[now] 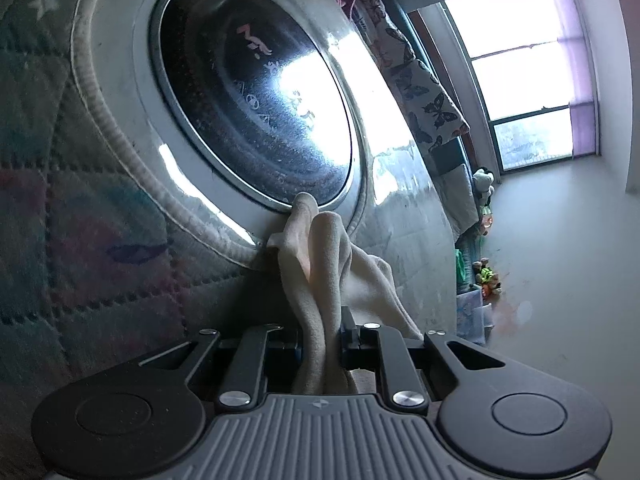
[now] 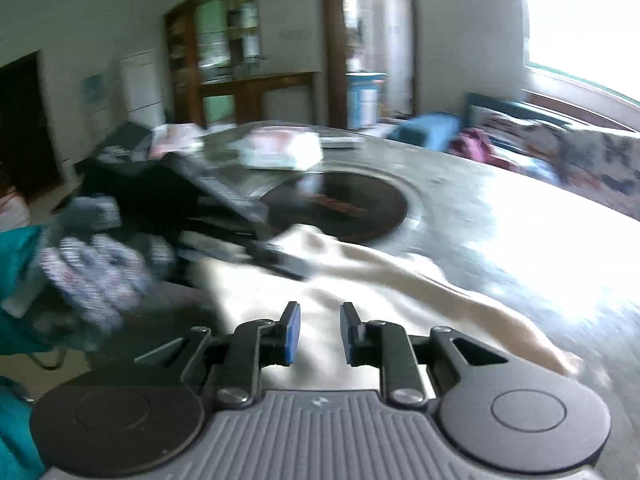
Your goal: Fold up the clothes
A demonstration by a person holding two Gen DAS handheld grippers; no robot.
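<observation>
A cream cloth [image 1: 324,264] is bunched between the jaws of my left gripper [image 1: 320,340], which is shut on it and holds it against the shiny table top [image 1: 404,208]. In the right wrist view the same cream cloth [image 2: 360,280] lies spread on the table [image 2: 500,216]. My right gripper [image 2: 320,332] is open just above the cloth, its blue pads [image 2: 294,332] apart with nothing between them. The left gripper [image 2: 276,256] shows blurred at the cloth's far edge, held by a gloved hand [image 2: 96,276].
A dark round inset [image 2: 340,204] sits in the table's middle. A white box [image 2: 280,152] and papers lie at the far side. A quilted cover [image 1: 60,200] hangs on one side. A butterfly-print sofa [image 2: 580,160] stands by the window.
</observation>
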